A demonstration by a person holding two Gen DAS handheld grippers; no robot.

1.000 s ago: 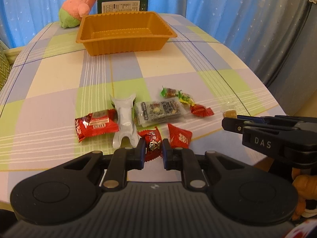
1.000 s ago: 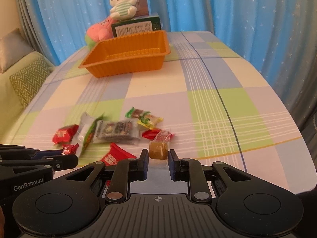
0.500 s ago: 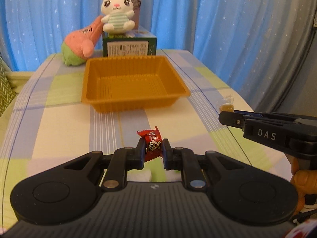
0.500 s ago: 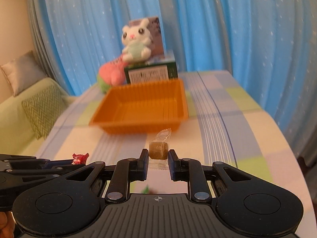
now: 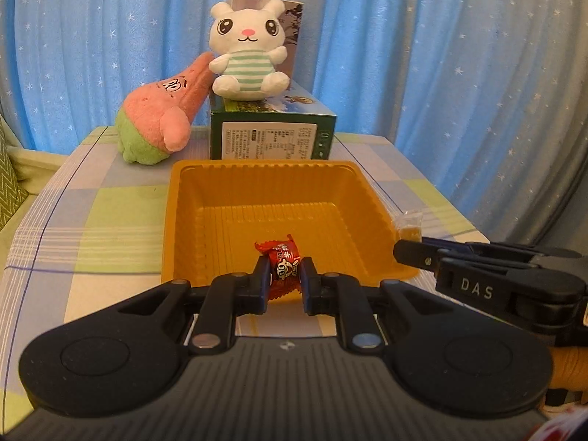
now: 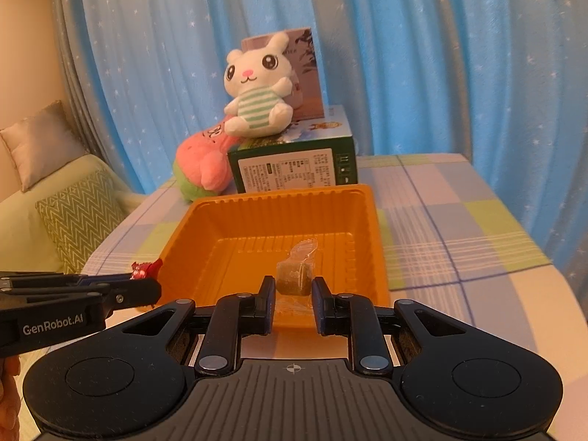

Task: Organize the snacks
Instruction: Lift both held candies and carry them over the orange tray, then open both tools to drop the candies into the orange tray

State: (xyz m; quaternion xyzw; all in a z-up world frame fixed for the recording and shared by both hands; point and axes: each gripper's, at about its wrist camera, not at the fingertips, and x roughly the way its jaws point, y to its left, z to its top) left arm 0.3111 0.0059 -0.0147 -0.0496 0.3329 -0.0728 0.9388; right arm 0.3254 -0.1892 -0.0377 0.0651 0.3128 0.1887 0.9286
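Note:
An empty orange tray [image 5: 264, 217] sits on the checked tablecloth, also in the right wrist view [image 6: 235, 257]. My left gripper [image 5: 283, 275] is shut on a red wrapped candy [image 5: 283, 262] and holds it over the tray's near rim. My right gripper [image 6: 293, 286] is shut on a brown candy in clear wrap [image 6: 294, 275], over the tray's near right part. Each gripper shows in the other's view: the right gripper [image 5: 404, 248] with its brown candy [image 5: 408, 226], the left gripper [image 6: 147, 286] with its red candy [image 6: 143, 270].
Behind the tray stand a green box [image 5: 272, 136] with a white rabbit plush [image 5: 246, 51] on it and a pink star plush [image 5: 161, 117]. Blue curtains hang behind. A sofa with a green cushion [image 6: 73, 213] is at the left. The table edge [image 6: 551, 275] falls off right.
Both grippers have lifted their candies off the table and carried them forward to the orange tray. The other snacks have dropped out of view.

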